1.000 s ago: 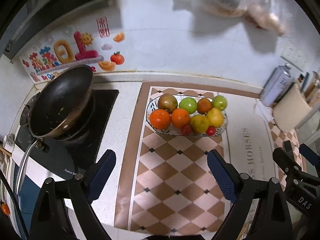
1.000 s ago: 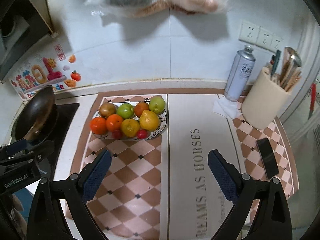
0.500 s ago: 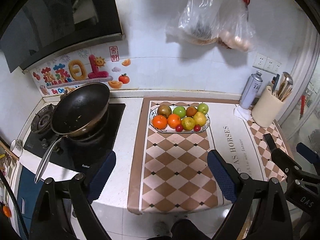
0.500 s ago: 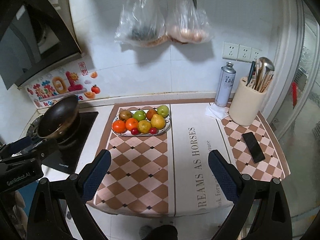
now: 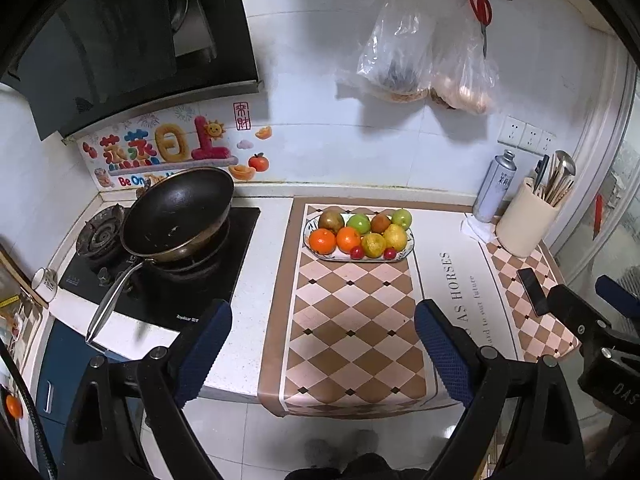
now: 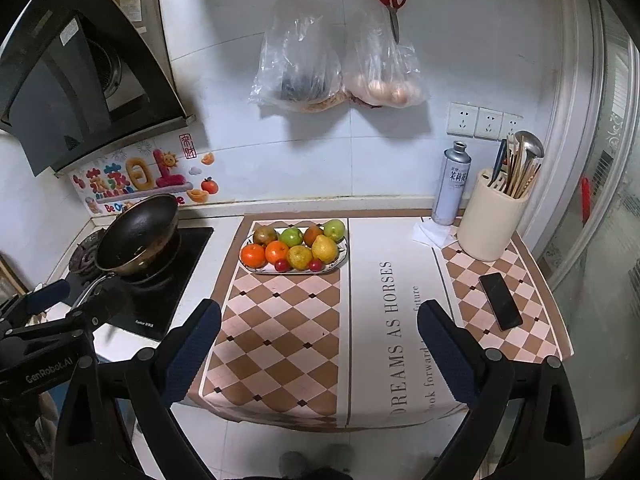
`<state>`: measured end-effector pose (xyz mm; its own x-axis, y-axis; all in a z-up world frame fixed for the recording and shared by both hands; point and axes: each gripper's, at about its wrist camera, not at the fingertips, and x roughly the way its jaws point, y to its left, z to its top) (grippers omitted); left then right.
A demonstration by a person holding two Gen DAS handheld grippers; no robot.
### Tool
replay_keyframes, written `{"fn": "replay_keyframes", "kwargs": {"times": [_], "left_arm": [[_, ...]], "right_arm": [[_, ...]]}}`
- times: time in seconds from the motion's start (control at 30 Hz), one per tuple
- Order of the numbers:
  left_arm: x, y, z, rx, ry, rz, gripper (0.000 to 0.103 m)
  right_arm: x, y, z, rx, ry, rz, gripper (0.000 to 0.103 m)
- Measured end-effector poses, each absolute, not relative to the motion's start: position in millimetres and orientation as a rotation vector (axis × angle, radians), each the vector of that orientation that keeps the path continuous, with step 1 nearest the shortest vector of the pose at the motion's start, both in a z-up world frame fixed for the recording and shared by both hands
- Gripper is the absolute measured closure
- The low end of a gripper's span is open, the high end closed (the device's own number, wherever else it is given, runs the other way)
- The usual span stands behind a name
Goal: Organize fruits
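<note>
Toward the back of the counter, on the checkered mat (image 5: 352,320), an oval plate (image 5: 406,250) holds the fruits, its long axis running left to right, roughly parallel to the back wall. It is white with a dark pattern at the rim. On it the fruits sit in two rows: at the back a brownish pear (image 5: 331,220), a green apple (image 5: 358,223), a reddish-brown fruit (image 5: 380,223) and a second green apple (image 5: 401,218); in front two oranges (image 5: 322,240), a yellow-green citrus (image 5: 373,244) and a yellow lemon (image 5: 395,236) (two small red cherry-like fruits lie at the front edge). A black wok (image 5: 180,210) stands on the stove to the plate's left. The left gripper (image 5: 322,356) hangs well short of the plate, jaws spread wide with nothing between them. The right gripper (image 6: 320,354) is likewise wide apart and empty, with a black phone (image 6: 500,301) lying on the mat to its right.
</note>
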<state>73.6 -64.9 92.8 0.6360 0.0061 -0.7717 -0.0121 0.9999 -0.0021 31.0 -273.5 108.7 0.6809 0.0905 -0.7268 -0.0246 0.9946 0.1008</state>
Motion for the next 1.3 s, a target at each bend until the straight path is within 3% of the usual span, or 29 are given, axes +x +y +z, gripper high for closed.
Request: {"fn": "replay_keyframes", "kwargs": {"times": [0.53, 0.93, 1.3], "left_arm": [[123, -80, 77, -0.02, 0.917, 0.04, 0.01], [187, -79, 41, 0.001, 0.978, 0.084, 0.01], [210, -78, 23, 0.017, 0.994, 0.108, 0.01]], "right_arm": [[102, -285, 91, 0.075, 0.843, 0.055, 0.002], [183, -277, 45, 0.034, 0.899, 0.024, 0.002], [201, -274, 29, 0.034, 0.929, 0.03, 0.002]]}}
